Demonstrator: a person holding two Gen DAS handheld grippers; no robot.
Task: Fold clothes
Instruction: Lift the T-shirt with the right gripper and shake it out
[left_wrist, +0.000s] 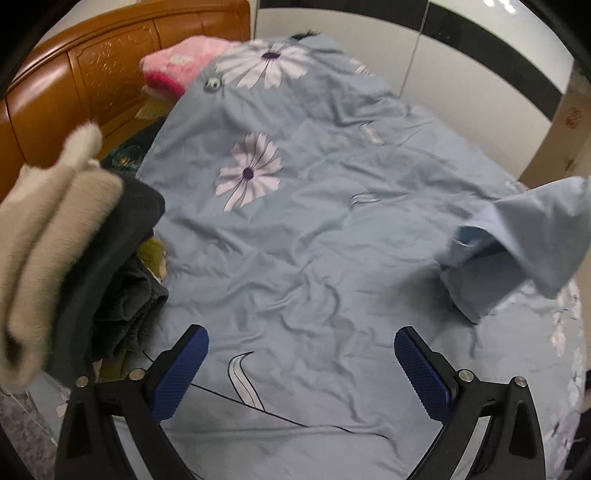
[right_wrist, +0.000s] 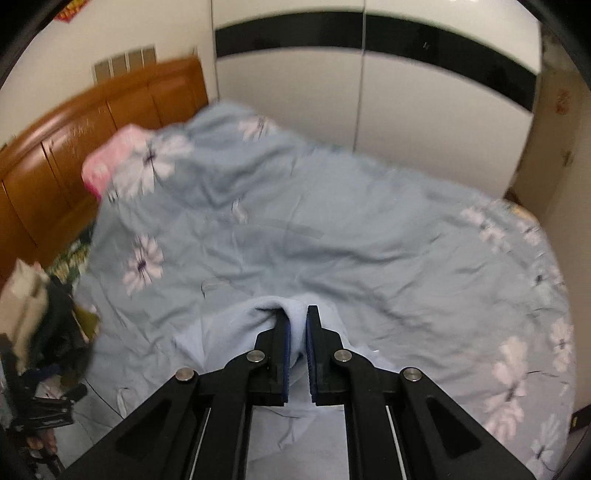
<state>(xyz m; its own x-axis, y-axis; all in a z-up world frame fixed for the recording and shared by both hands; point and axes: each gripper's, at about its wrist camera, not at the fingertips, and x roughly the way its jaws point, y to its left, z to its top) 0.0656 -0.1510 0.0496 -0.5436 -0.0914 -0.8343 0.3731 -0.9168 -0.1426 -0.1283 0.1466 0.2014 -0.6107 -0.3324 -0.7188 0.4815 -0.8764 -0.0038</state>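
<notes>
A light blue garment (right_wrist: 221, 339) is pinched between the pads of my right gripper (right_wrist: 297, 312), which is shut on a fold of it above the bed. In the left wrist view the same garment (left_wrist: 528, 236) hangs lifted at the right, its lower part still touching the floral blue duvet (left_wrist: 295, 221). My left gripper (left_wrist: 300, 334) stands wide open over the duvet with nothing between its fingers.
A pile of clothes (left_wrist: 48, 221), beige knit over dark pieces, sits at the bed's left side. A pink fluffy blanket (left_wrist: 177, 62) lies by the wooden headboard (left_wrist: 92, 74). White wardrobe doors (right_wrist: 406, 110) stand behind the bed.
</notes>
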